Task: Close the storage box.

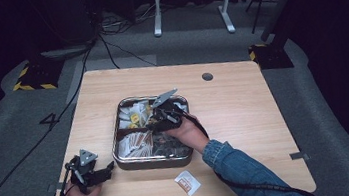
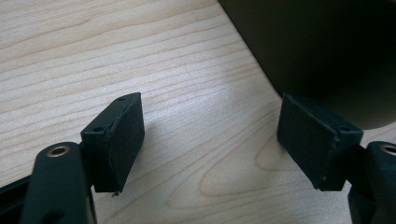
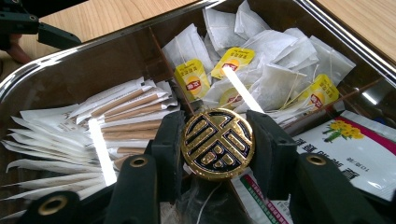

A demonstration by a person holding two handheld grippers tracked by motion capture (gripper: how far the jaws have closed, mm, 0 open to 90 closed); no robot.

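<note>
The high view is dim at its edges, black toward 10 and 2 o'clock, with overhead light pooling on the table [image 1: 244,104]. It is soft and low in detail. In the right gripper view, glare streaks the tin's rim [image 3: 84,51] and the gold medallion [image 3: 217,143] gleams; the near claw arms blur. The left gripper view is evenly lit, with soft shadows.

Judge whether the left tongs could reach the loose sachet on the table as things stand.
Probably yes: the left tongs are open and hold nothing, and bare table lies between them and the sachet.
</note>
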